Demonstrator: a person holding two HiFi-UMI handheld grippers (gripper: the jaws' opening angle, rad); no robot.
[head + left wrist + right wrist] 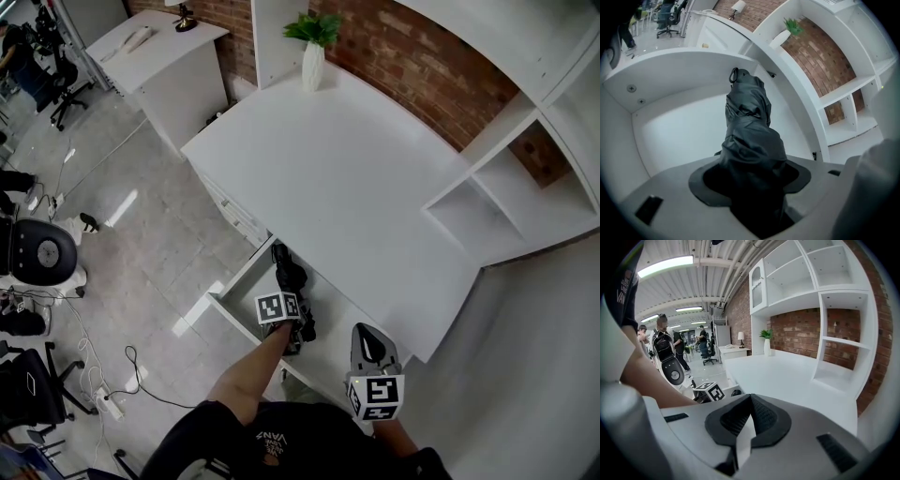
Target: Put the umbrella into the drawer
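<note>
A black folded umbrella (pixel 284 267) lies lengthwise in the open white drawer (pixel 232 284) under the desk's front edge. My left gripper (pixel 287 292) is shut on its near end, and the marker cube sits just behind the jaws. In the left gripper view the umbrella (pixel 747 117) runs out from between the jaws of my left gripper (pixel 752 180) toward the drawer's back wall, with its strap loop at the far tip. The drawer floor (pixel 675 131) is bare white around it. My right gripper (pixel 367 336) hovers over the desk edge to the right, shut with nothing in it (pixel 748 401).
The white desk (pixel 356 178) carries a white vase with a green plant (pixel 313 52) at its far end. A white shelf unit (pixel 487 206) stands on its right. A second desk (pixel 159 47), office chairs and floor cables (pixel 131 370) lie to the left.
</note>
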